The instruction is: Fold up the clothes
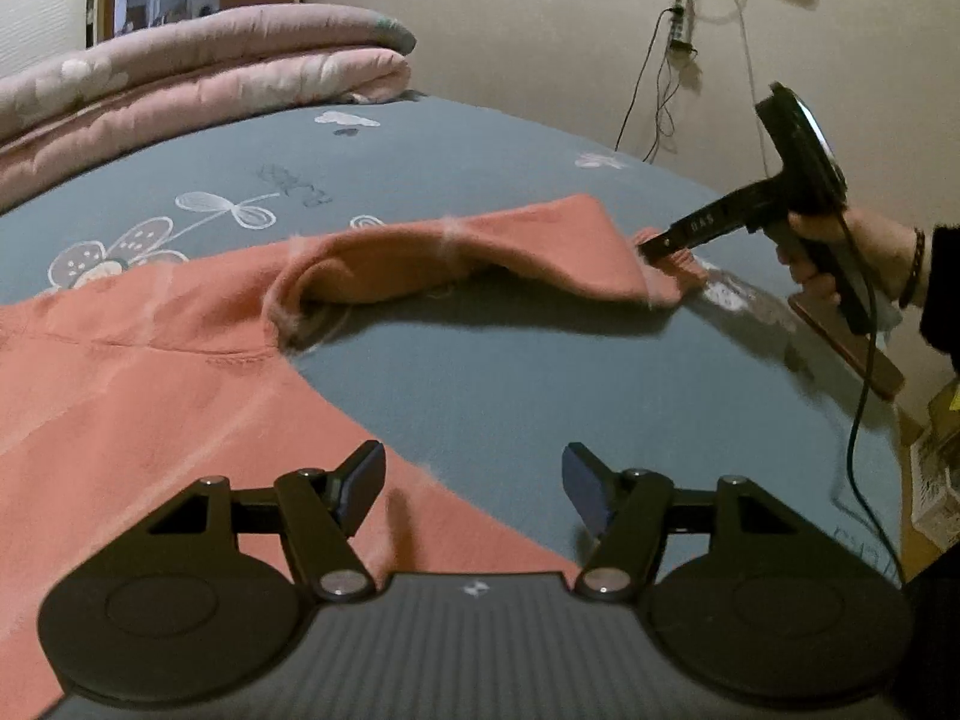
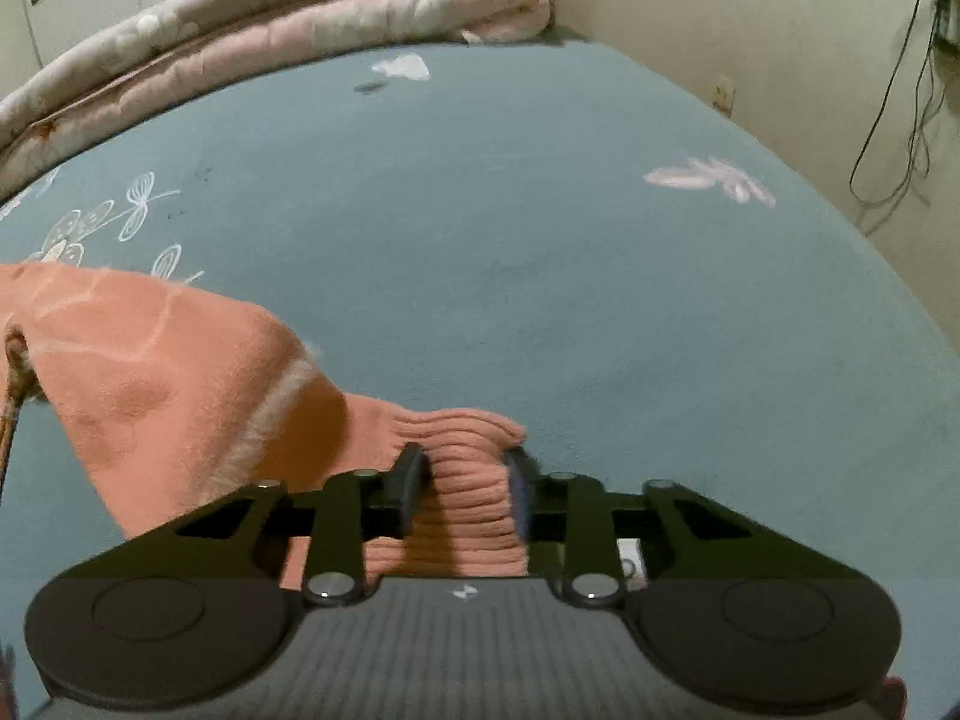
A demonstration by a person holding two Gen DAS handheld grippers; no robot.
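Note:
A salmon-pink sweatshirt (image 1: pixel 120 396) lies on the blue-grey bed sheet (image 1: pixel 480 372), its body at the left and one sleeve (image 1: pixel 480 258) stretched out to the right. My left gripper (image 1: pixel 474 480) is open and empty, low over the sweatshirt's edge. My right gripper (image 2: pixel 462 480) is shut on the sleeve's ribbed cuff (image 2: pixel 468 504) and holds it a little above the sheet. It also shows in the left wrist view (image 1: pixel 660 252), at the sleeve's far right end. The sleeve (image 2: pixel 180 372) hangs away to the left.
A folded pink quilt (image 1: pixel 198 84) lies at the head of the bed, also in the right wrist view (image 2: pixel 288 42). Cables (image 1: pixel 660 96) hang on the wall at the right. Boxes (image 1: pixel 936 468) stand beside the bed's right edge.

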